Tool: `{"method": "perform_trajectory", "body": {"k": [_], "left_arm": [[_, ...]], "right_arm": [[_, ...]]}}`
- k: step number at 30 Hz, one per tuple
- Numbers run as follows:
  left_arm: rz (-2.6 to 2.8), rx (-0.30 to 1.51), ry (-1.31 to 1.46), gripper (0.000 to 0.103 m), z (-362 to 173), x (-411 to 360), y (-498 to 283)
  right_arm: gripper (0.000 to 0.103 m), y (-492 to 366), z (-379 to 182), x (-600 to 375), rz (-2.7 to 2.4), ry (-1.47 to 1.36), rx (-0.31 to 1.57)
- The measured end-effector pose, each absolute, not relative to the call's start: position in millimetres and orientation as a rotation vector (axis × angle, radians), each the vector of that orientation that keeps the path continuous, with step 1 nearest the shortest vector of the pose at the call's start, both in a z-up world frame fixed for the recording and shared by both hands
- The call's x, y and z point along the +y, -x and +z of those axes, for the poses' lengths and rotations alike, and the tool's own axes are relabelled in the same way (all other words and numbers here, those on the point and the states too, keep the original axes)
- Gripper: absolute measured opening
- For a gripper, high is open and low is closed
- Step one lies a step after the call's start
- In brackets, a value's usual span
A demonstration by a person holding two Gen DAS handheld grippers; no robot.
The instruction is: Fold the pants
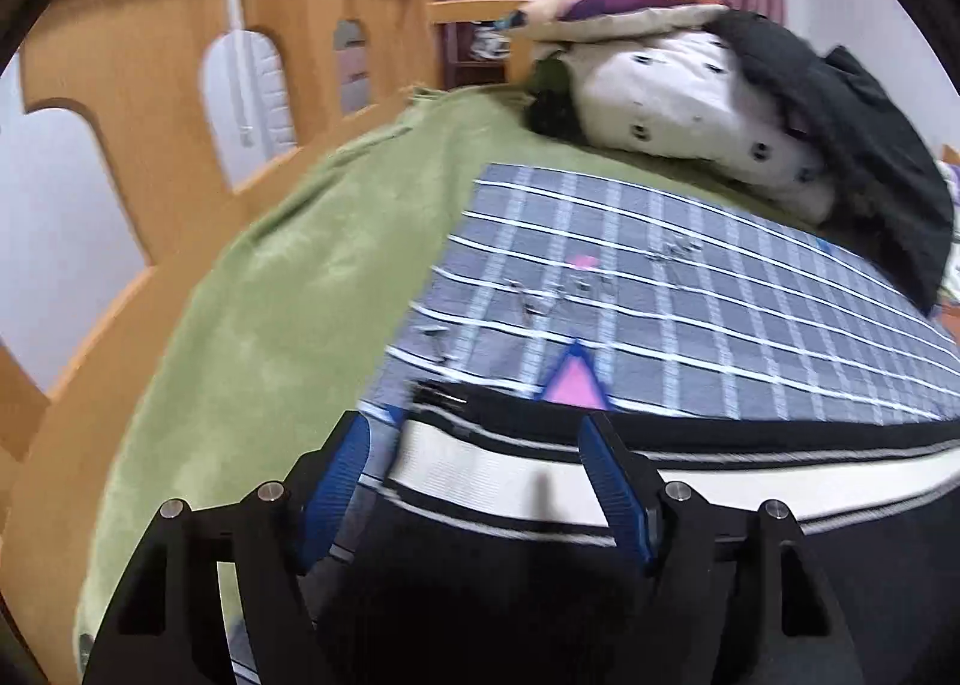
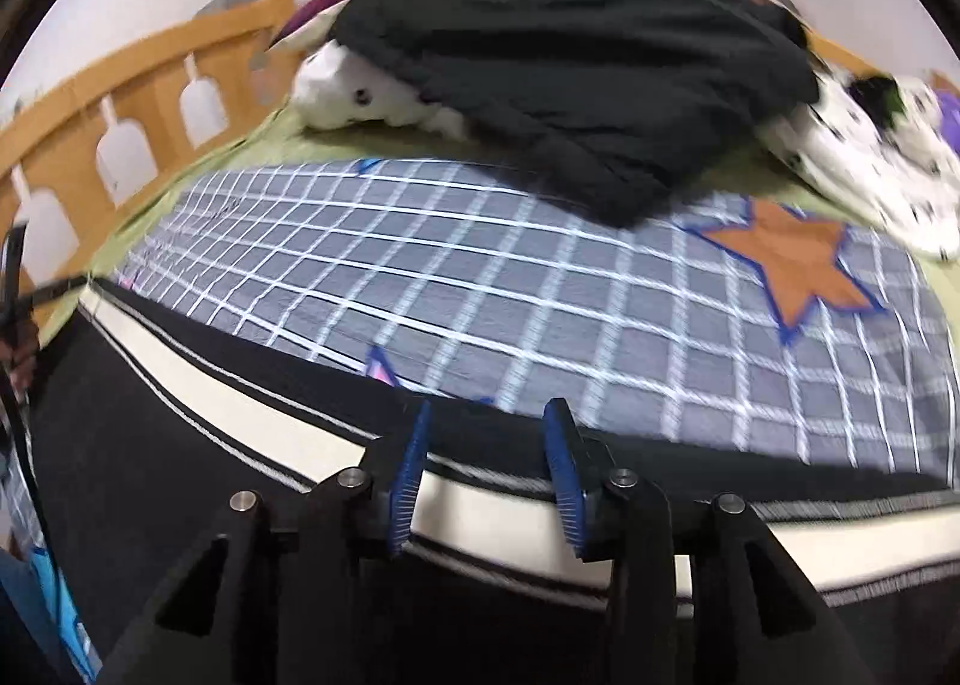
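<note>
Black pants [image 1: 480,595] with a broad white side stripe [image 1: 498,472] lie flat across the near part of the bed. My left gripper [image 1: 474,427] hangs over the stripe near the pants' left end, open, its blue pads [image 1: 336,481] wide apart and pressing on nothing. In the right wrist view the same pants [image 2: 150,445] run from the left edge to the right. My right gripper [image 2: 491,410] sits over their far edge, open with a narrower gap. Black cloth and stripe show between its pads [image 2: 408,475], but the pads do not pinch them.
Under the pants lies a grey checked blanket [image 1: 690,313] with an orange star [image 2: 798,265], on a green sheet [image 1: 270,277]. A spotted white pillow [image 1: 678,102] and a black garment [image 2: 570,66] are piled at the far end. A wooden bed rail [image 1: 138,102] runs along the left.
</note>
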State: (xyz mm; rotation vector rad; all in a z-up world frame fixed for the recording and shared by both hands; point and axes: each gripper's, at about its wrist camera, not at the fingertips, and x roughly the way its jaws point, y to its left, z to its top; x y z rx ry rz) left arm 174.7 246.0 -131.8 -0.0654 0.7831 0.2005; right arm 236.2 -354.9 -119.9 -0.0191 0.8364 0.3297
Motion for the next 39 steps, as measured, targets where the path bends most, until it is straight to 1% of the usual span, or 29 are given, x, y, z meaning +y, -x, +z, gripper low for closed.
{"method": "perform_trajectory", "body": {"k": [2, 4, 5, 7, 11, 13, 15, 17, 19, 20, 23, 27, 32, 34, 35, 37, 39], "left_arm": [[0.166, 0.825, 0.093, 0.071, -145.1, 241.9, -182.7], [0.212, 0.876, 0.088, 0.071, -166.7, 242.2, -198.0], [0.222, 0.888, 0.086, 0.071, -174.2, 242.5, -204.2], [0.237, 0.877, 0.068, 0.075, -172.8, 238.1, -205.7], [0.257, 0.895, 0.038, 0.075, -171.3, 232.2, -204.8], [0.250, 0.903, 0.074, 0.075, -164.9, 234.1, -200.0], [0.240, 0.902, 0.118, 0.075, -153.0, 234.2, -189.5], [0.222, 0.878, 0.137, 0.074, -135.2, 228.5, -171.4], [0.203, 0.841, 0.133, 0.074, -117.5, 220.8, -155.4], [0.195, 0.827, 0.129, 0.074, -109.6, 215.7, -148.0], [0.155, 0.786, 0.177, 0.073, -80.8, 195.0, -110.2], [0.055, 0.765, 0.200, 0.073, -47.0, 170.7, -74.0], [-0.013, 0.665, 0.134, 0.073, 22.4, 142.3, -29.0], [-0.042, 0.634, 0.116, 0.073, 48.9, 132.7, -13.3], [-0.060, 0.624, 0.115, 0.073, 57.8, 128.4, -5.5], [-0.091, 0.621, 0.127, 0.077, 64.8, 123.7, 2.9], [-0.108, 0.625, 0.145, 0.078, 59.3, 122.5, 8.2]], "right_arm": [[0.039, -239.1, -130.7, -364.9, 0.285, 0.022, 0.864], [0.035, -255.7, -158.7, -368.6, 0.245, 0.038, 0.947], [0.035, -256.6, -162.2, -373.9, 0.248, 0.021, 0.937], [0.034, -262.5, -159.5, -380.2, 0.246, -0.020, 0.916], [0.034, -268.2, -160.4, -377.9, 0.217, -0.032, 0.911], [0.034, -266.4, -153.7, -379.7, 0.179, -0.116, 0.932], [0.035, -258.0, -143.1, -379.5, 0.179, -0.192, 0.935], [0.036, -239.9, -126.3, -374.4, 0.164, -0.195, 0.907], [0.052, -217.7, -105.9, -368.9, 0.110, -0.173, 0.857], [0.053, -205.6, -95.1, -367.0, 0.087, -0.174, 0.845], [0.053, -175.0, -65.6, -359.9, 0.101, -0.182, 0.845], [0.053, -127.3, -13.5, -342.2, 0.063, -0.130, 0.754], [0.054, -84.2, 43.9, -318.2, 0.104, -0.155, 0.742], [0.063, -65.9, 60.8, -307.1, 0.109, -0.149, 0.707], [0.064, -59.3, 64.8, -303.0, 0.104, -0.147, 0.697], [0.065, -45.2, 67.4, -292.4, 0.118, -0.155, 0.671], [0.068, -38.1, 61.8, -282.3, 0.145, -0.146, 0.673]]}}
